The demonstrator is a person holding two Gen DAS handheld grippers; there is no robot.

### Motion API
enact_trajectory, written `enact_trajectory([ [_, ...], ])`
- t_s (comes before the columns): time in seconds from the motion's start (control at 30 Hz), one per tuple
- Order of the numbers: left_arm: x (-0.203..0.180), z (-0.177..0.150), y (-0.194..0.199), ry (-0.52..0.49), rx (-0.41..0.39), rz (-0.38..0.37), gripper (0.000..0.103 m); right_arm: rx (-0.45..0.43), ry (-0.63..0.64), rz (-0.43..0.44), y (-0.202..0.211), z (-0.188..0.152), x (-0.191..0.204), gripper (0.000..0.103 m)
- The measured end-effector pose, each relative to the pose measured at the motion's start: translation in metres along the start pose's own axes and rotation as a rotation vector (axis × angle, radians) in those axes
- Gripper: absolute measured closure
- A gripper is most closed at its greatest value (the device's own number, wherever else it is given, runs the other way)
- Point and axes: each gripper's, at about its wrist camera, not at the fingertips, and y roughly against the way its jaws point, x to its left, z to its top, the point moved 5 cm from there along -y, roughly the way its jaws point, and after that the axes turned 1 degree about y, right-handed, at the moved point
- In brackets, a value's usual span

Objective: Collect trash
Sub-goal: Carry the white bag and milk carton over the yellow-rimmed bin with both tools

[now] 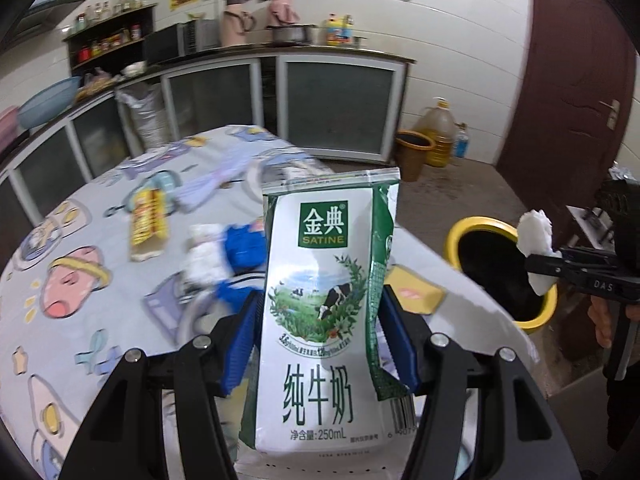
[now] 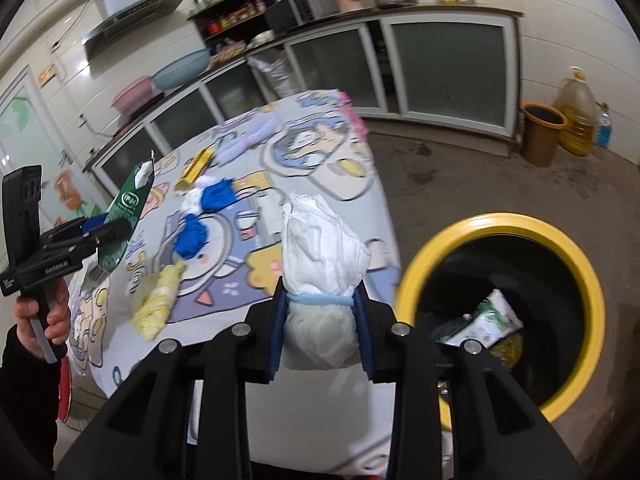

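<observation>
My left gripper (image 1: 320, 320) is shut on a flattened green-and-white milk carton (image 1: 324, 320) and holds it upright above the table; it also shows at the left of the right wrist view (image 2: 124, 220). My right gripper (image 2: 320, 308) is shut on a white tissue bundle (image 2: 320, 264) tied with a light blue band, held beside the yellow-rimmed trash bin (image 2: 584, 280). In the left wrist view the bundle (image 1: 536, 236) hangs over the bin's rim (image 1: 472, 228). A milk carton (image 2: 492, 320) lies inside the bin.
On the cartoon-print tablecloth (image 2: 320, 136) lie blue and white crumpled pieces (image 2: 208, 200), a yellow cloth wad (image 2: 158, 300), a yellow box (image 2: 196, 168) and a purple wrapper (image 2: 248, 136). A brown bin (image 2: 540, 136) and oil jug (image 2: 576, 112) stand by the far cabinets.
</observation>
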Motion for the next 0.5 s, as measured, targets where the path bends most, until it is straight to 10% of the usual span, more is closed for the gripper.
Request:
enact_trajectory([
  [0.5,-0.13,0.021,-0.063,-0.079,0.025,-0.176,0.047,-0.038,-0.172,-0.129,0.028,-0.018,-0.109,0.073],
])
